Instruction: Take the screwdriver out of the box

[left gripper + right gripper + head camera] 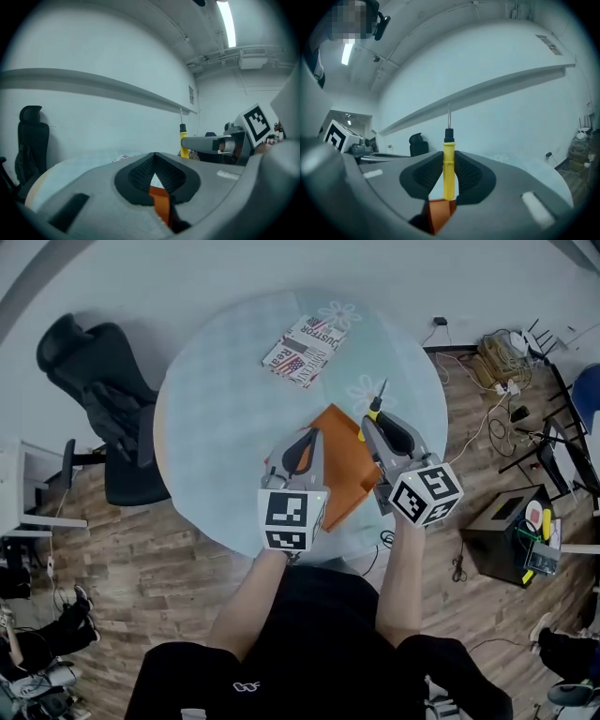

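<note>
A yellow-handled screwdriver with a black collar and thin metal shaft stands upright between the jaws of my right gripper, above the far edge of the orange box. In the right gripper view the pads squeeze the yellow handle of the screwdriver, with the box just below. My left gripper is shut on the box's near-left edge; the left gripper view shows an orange flap pinched in its jaws and the screwdriver off to the right.
The box lies on a round table with a pale blue cloth. A flag-print booklet lies at the far side. A black office chair stands at the left; cables and a black case are on the floor at the right.
</note>
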